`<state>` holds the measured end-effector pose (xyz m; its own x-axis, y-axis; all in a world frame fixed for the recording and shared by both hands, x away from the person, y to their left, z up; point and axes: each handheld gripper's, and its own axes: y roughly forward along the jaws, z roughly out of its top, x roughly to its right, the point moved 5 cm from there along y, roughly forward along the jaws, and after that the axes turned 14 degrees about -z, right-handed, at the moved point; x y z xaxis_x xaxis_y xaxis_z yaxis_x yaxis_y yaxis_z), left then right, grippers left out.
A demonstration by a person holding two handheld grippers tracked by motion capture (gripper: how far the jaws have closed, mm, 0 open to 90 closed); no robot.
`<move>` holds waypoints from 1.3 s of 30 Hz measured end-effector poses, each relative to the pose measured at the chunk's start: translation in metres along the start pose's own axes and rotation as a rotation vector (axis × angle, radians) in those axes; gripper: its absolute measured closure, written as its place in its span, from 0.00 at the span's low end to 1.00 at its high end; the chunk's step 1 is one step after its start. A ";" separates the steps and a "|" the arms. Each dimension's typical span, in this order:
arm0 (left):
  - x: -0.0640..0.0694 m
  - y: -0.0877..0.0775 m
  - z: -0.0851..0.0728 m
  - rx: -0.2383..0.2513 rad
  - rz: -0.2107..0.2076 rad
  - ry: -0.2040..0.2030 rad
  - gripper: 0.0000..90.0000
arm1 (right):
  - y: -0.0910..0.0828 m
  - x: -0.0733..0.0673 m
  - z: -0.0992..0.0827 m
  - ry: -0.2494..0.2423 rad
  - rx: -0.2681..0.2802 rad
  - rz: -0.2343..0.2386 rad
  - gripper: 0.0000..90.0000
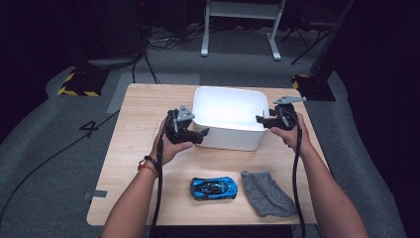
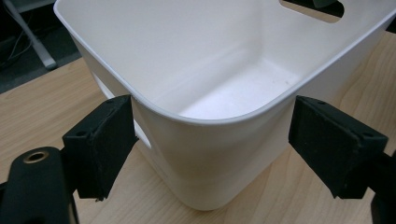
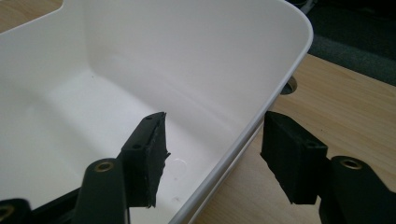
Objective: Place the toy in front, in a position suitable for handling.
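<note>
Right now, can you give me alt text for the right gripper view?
The right gripper straddles the rim of the white bin, one jaw inside, one outside, neither pad touching the wall. Pale wood table lies beyond the bin.

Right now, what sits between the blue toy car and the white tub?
Nothing: the high view shows bare wooden table between the blue toy car and the white tub.

My left gripper (image 1: 194, 135) and right gripper (image 1: 263, 120) are black, each topped by a grey three-cornered plate, trailing black cables; red and dark bracelets (image 1: 147, 164) circle my left wrist.
</note>
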<state>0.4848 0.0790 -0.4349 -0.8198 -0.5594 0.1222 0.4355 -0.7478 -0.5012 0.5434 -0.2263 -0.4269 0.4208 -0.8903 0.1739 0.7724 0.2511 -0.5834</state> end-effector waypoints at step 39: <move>0.060 -0.042 -0.067 -0.160 -0.199 0.122 0.18 | -0.077 0.002 -0.013 -0.040 0.176 0.018 0.30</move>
<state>0.3924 0.1004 -0.4641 -0.9260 -0.3533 0.1326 0.2056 -0.7670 -0.6079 0.4786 -0.2522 -0.3923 0.4516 -0.8699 0.1983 0.8342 0.3330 -0.4395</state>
